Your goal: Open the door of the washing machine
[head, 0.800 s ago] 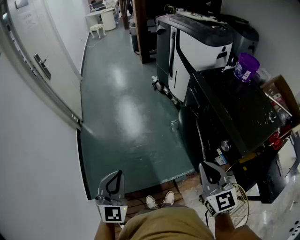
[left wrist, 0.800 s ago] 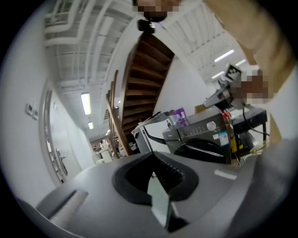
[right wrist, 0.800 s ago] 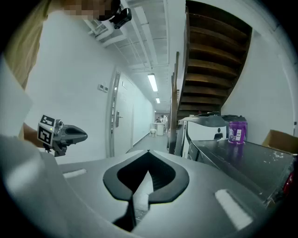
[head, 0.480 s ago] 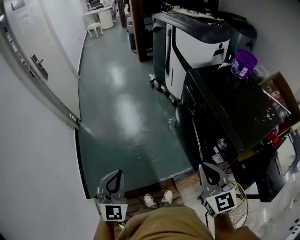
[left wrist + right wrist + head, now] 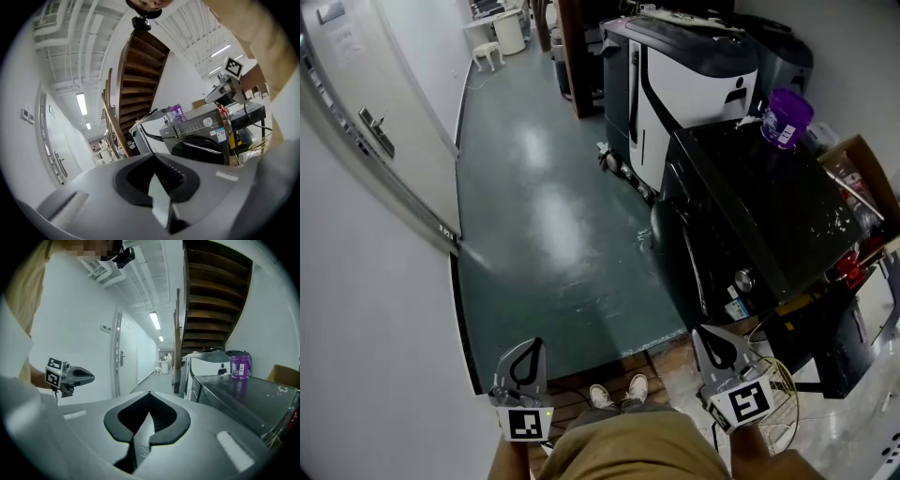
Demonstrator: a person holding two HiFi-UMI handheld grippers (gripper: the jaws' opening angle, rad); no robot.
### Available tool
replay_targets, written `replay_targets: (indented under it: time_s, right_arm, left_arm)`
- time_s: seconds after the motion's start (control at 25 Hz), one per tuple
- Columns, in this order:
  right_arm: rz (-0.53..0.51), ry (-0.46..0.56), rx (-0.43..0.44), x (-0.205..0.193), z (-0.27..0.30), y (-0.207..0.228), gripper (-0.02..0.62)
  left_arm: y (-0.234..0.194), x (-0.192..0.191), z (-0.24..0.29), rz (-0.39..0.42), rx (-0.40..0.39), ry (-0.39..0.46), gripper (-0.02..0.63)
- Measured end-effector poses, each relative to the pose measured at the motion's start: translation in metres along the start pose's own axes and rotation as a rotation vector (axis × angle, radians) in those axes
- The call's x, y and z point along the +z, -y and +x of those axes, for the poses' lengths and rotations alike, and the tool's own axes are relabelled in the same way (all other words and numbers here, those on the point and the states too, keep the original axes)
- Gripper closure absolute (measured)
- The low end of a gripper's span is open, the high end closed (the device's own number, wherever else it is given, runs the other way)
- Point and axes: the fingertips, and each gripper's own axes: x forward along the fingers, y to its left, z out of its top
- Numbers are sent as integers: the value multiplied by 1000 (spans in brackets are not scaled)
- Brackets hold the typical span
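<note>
Green corridor floor [image 5: 548, 234] stretches ahead of you, with a white wall [image 5: 375, 309] on your left. You hold the left gripper [image 5: 531, 349] and the right gripper [image 5: 705, 336] low at your waist, both with jaws pressed together and nothing between them. To your right stands the dark washing machine [image 5: 759, 220], a purple tub [image 5: 786, 118] on its top. Its round door [image 5: 199, 151] is closed, well apart from either gripper.
</note>
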Motion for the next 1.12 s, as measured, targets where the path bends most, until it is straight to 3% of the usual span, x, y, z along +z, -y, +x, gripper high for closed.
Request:
replay_targets:
  time_s: [0.16,0.2,0.28,0.6,0.68,0.8,1.12]
  right_arm:
    - [-14,-12,6,-2,3,-6,585]
    - [-13,-17,2,-2,4,-6,561]
    - [-9,-15,-6,0,9,-3,384]
    - [-82,-113,46,-14,31,-18,289]
    - [-66,-130,47,-15,39,-27,154]
    - [-32,-158,68,-18,53,-44,37]
    - [-14,-204,18,-38,82,-58,20]
  left_arm:
    - [-6,-2,0,12,-11,6,546]
    - [-8,-2,0,10,-11,9,546]
    - [-15,-4,-1,8,-10,17,546]
    - [-42,-28,-6,-17,-11,12,546]
    - [-50,-36,-10,-23,-13,5,546]
    - [-65,-48,-15,-34,-13,10,546]
    - [-99,-88,-27,-49,-8,-53,546]
